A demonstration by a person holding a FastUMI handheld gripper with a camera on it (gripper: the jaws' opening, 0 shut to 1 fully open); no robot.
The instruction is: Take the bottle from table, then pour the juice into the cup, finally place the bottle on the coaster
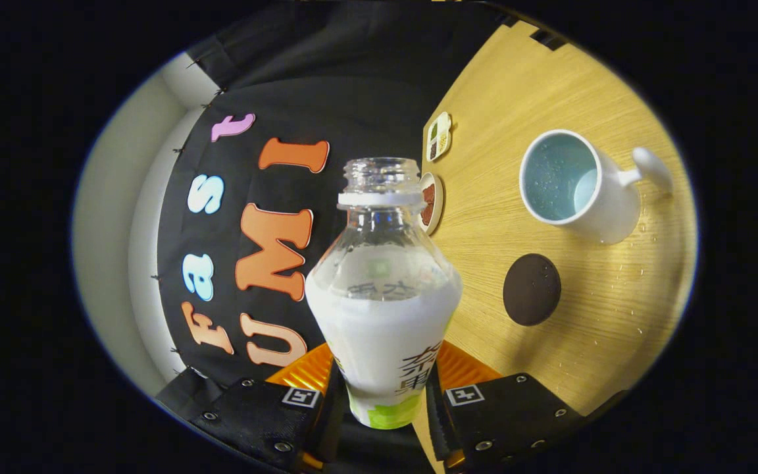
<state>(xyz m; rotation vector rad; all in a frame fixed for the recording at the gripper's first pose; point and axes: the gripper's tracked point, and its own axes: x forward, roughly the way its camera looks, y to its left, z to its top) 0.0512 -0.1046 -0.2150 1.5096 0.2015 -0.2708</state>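
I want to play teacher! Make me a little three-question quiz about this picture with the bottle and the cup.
1. True or false: the bottle has its cap off.
2. Which thing lies nearer the gripper? A) the dark round coaster B) the white mug C) the small round dish near the table's far edge
3. Fill in the gap: both fingers press on the bottle's ____ part.

Key
1. True: the neck is open, with only a white ring under the threads.
2. A: the coaster sits between the fingers and the mug, apart from both.
3. Lower: the gripper is shut on the bottle, whose white drink fills it to about the shoulder.
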